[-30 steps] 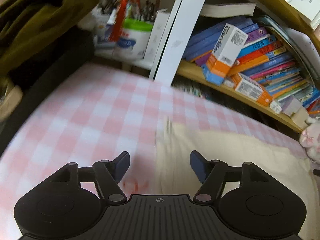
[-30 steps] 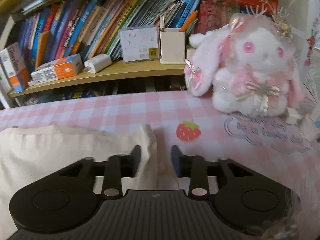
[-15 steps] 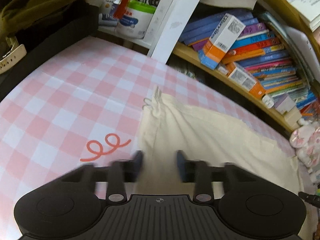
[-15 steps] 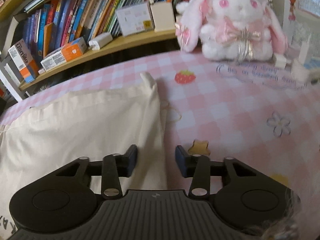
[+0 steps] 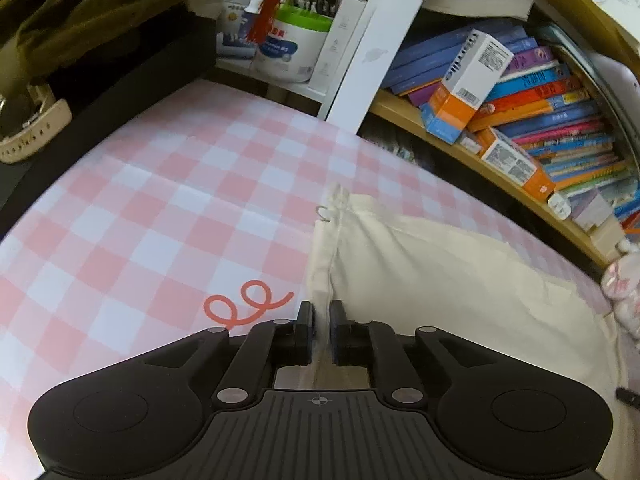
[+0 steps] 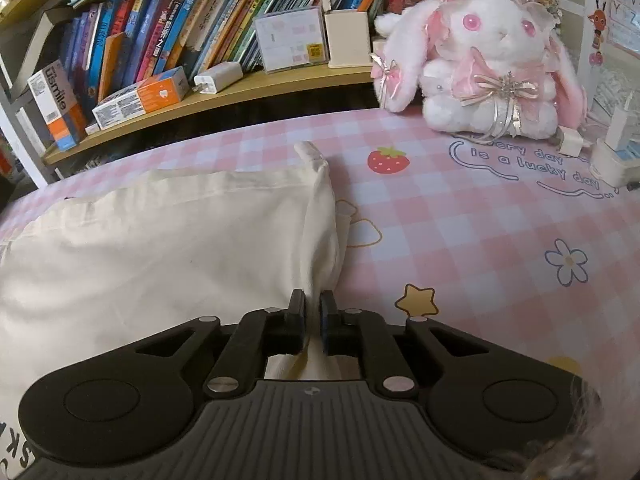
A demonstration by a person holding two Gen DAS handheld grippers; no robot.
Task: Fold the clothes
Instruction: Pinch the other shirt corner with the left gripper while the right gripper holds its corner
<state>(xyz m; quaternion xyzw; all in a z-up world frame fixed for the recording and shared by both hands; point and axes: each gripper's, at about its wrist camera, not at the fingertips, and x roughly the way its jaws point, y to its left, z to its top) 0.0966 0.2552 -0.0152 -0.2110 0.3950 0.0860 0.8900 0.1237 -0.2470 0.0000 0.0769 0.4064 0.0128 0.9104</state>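
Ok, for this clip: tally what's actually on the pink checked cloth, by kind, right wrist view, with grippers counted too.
Cream garment: 1
Plush rabbit: 1
White chargers or plugs at the right edge: at least 2, partly cut off
Grippers: 2, the right gripper and the left gripper, each clamped on a garment edge
Total: 6

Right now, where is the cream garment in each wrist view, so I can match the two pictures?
Left wrist: cream garment fills centre-right; left gripper pinches its left edge.
Right wrist: the garment fills centre-left; right gripper pinches its right edge.
Shared landmark: the orange-and-white usmile box on the bookshelf.
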